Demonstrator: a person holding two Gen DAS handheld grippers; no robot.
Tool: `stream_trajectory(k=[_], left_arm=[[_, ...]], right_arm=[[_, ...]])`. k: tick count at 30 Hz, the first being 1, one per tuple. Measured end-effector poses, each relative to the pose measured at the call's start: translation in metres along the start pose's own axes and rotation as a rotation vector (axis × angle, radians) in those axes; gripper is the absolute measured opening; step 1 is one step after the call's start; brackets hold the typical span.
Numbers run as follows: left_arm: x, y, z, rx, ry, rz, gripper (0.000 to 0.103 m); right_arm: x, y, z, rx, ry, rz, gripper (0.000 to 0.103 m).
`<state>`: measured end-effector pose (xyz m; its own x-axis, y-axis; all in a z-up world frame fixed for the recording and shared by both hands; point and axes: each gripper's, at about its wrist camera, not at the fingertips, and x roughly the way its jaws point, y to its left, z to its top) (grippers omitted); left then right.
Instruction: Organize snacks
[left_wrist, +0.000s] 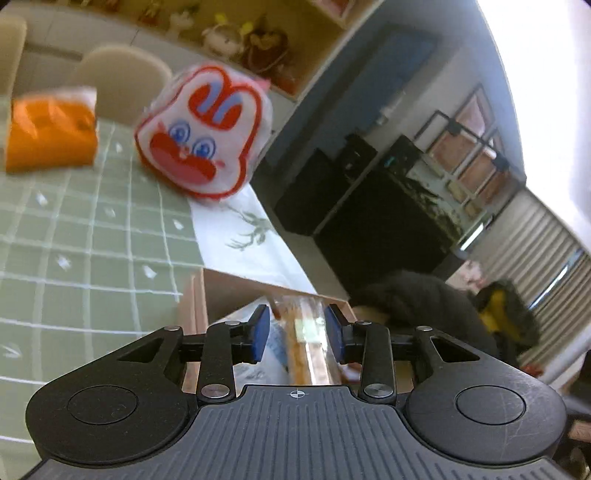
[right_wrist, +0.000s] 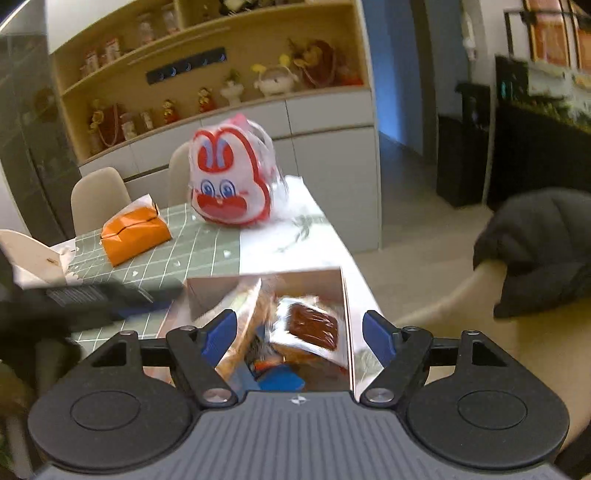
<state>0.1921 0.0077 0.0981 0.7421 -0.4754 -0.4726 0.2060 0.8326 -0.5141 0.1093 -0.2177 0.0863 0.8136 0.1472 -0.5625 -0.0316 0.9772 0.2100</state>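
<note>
A cardboard box (right_wrist: 266, 284) stands near the table's front right corner, with several wrapped snacks (right_wrist: 310, 326) inside. My right gripper (right_wrist: 300, 334) is open above the box, with nothing between its pads. My left gripper (left_wrist: 297, 334) is over the same box (left_wrist: 229, 291), its pads closed on a clear-wrapped snack packet (left_wrist: 306, 347) with golden pastry inside. A white and red rabbit-face bag (right_wrist: 231, 184) stands at the far side of the table; it also shows in the left wrist view (left_wrist: 203, 136).
An orange tissue pack (right_wrist: 133, 232) lies on the green grid tablecloth (right_wrist: 199, 251), left of the rabbit bag. A black blurred object (right_wrist: 85, 299) lies left of the box. Chairs stand behind the table. A dark jacket (right_wrist: 539, 247) hangs on a chair at right.
</note>
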Motion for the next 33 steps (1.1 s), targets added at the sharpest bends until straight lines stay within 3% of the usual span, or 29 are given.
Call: stream_trajectory(k=[4, 8, 10, 14, 17, 20, 26, 30, 33], left_arm=[[-0.001, -0.035, -0.026, 0.163, 0.119, 0.005, 0.038], [0.018, -0.065, -0.062, 0.417, 0.168, 0.169, 0.038], [0.014, -0.064, -0.067, 0.462, 0.141, 0.196, 0.040], [0.012, -0.048, -0.056, 0.438, 0.110, 0.318, 0.034], [0.008, -0.039, -0.057, 0.401, 0.151, 0.263, 0.031], [0.003, -0.043, -0.064, 0.434, 0.150, 0.272, 0.031], [-0.021, -0.036, -0.068, 0.365, 0.131, 0.248, 0.031], [-0.054, -0.030, -0.087, 0.333, 0.074, 0.228, 0.031], [-0.086, -0.024, -0.114, 0.304, -0.021, 0.219, 0.031]], right_arm=[[-0.008, 0.003, -0.011, 0.001, -0.007, -0.030, 0.076], [-0.012, 0.006, -0.017, 0.025, 0.008, -0.031, 0.076], [-0.017, 0.006, -0.020, 0.018, 0.014, -0.034, 0.076], [-0.028, 0.005, -0.032, -0.021, 0.013, -0.060, 0.076], [-0.028, 0.005, -0.040, -0.018, 0.029, -0.040, 0.076], [-0.025, 0.010, -0.047, -0.013, 0.044, -0.017, 0.076], [-0.027, 0.028, -0.070, -0.006, 0.059, -0.011, 0.082], [-0.031, 0.038, -0.094, -0.008, 0.037, -0.034, 0.085], [-0.027, 0.045, -0.115, -0.015, 0.034, -0.048, 0.086]])
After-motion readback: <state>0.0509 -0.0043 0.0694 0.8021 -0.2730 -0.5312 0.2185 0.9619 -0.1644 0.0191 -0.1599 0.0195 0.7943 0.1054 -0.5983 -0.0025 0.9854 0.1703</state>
